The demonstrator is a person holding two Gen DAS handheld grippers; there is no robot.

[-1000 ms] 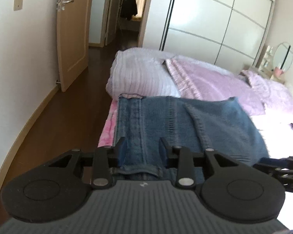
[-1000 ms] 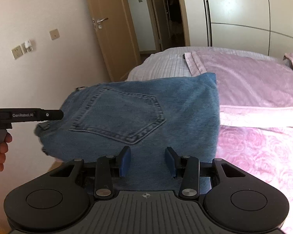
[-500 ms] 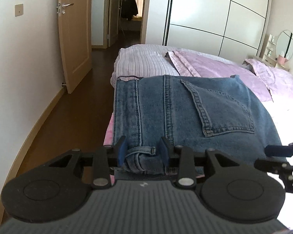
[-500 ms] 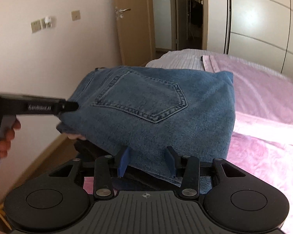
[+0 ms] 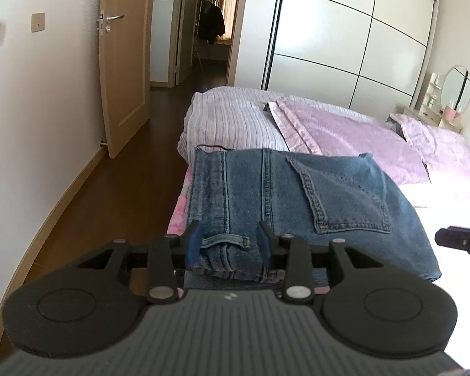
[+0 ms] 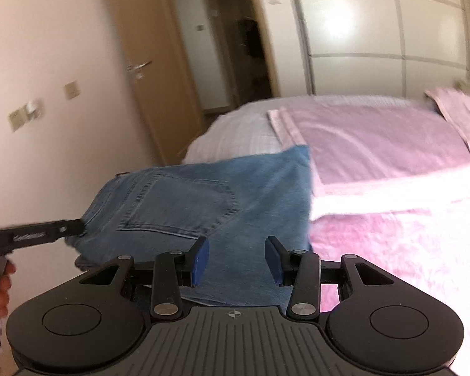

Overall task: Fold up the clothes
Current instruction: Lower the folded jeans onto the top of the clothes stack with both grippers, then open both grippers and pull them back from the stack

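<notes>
Left gripper (image 5: 228, 242) level, jaws parted around folded jeans (image 5: 297, 200) waistband

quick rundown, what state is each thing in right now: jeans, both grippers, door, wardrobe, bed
jeans: folded, back pocket up, lying on the bed by its edge
left gripper: open, fingers either side of the waistband end
right gripper: open, holding nothing, over the jeans' near edge
door: open
wardrobe: shut
bed: made, pink cover spread

I see folded jeans (image 5: 297, 200) on the bed (image 5: 344, 125) at twelve o'clock; door (image 5: 122, 62) at ten o'clock, wardrobe (image 5: 344, 40) behind.
</notes>
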